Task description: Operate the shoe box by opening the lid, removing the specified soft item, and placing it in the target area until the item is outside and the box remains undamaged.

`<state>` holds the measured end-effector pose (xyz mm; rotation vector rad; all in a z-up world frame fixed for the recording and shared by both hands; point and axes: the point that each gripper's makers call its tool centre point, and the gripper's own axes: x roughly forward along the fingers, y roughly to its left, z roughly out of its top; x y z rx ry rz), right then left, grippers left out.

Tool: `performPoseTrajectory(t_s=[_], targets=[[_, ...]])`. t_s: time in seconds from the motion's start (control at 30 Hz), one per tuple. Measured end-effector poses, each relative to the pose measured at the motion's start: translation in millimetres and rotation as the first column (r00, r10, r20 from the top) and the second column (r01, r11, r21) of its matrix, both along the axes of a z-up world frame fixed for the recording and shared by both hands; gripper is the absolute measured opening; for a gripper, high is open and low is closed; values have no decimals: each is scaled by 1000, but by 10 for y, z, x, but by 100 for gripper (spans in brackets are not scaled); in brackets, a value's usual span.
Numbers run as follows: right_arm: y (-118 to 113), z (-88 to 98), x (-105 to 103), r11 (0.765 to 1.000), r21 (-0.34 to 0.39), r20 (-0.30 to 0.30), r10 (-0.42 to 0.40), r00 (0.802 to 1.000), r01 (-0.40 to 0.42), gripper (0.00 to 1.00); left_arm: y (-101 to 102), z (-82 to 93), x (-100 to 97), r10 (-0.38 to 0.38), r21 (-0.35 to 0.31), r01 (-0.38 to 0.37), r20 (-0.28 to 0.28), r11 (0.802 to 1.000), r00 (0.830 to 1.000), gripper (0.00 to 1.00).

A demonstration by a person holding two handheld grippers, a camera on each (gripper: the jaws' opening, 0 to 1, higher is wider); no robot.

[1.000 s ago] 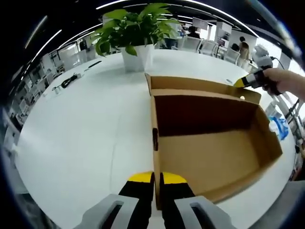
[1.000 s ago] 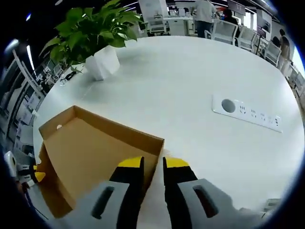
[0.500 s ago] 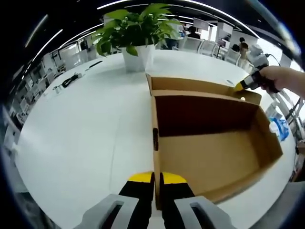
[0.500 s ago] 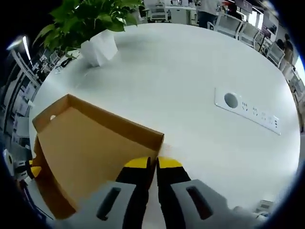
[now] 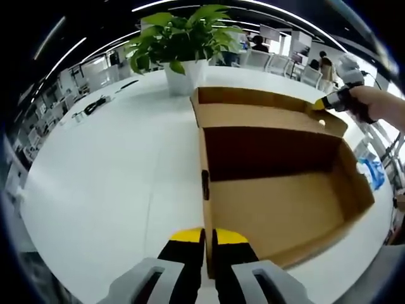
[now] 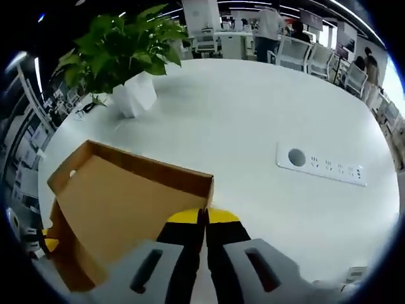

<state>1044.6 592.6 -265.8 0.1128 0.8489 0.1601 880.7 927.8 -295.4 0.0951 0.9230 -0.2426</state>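
In the left gripper view the left gripper (image 5: 209,235) has its jaws clamped on the near wall of the open shoe box (image 5: 285,196) on the white counter (image 5: 114,171), while in the right gripper view the right gripper (image 6: 203,216) pinches the raised lid (image 6: 120,202) corner, a potted plant (image 6: 123,60) beyond.

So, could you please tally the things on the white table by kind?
Cardboard shoe box with open lid: 1
Potted plant: 1
Power strip panel: 1
Blue item beyond the box: 1
Total: 4
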Motion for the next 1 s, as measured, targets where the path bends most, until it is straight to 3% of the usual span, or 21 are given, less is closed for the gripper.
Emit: performPoseTrajectory(t_s=[0.1, 0.4, 0.6, 0.7, 1.0], targets=[[8, 123, -80, 1000, 19, 29, -21, 999, 21, 0, -11, 2, -6, 2, 4, -2, 2, 1000, 1000, 4], [-9, 231, -119, 999, 27, 81, -31, 996, 29, 0, 8, -21, 35, 6, 7, -6, 5, 1000, 1000, 4], [-13, 331, -88, 999, 38, 119, -36, 992, 32, 0, 3, -17, 36, 10, 7, -10, 7, 1000, 1000, 4], [-46, 343, 28, 999, 38, 131, -33, 991, 28, 0, 6, -17, 42, 13, 6, -13, 7, 1000, 1000, 4], [-40, 474, -21, 999, 38, 185, -33, 982, 26, 0, 4, -12, 41, 20, 9, -20, 8, 1000, 1000, 4]])
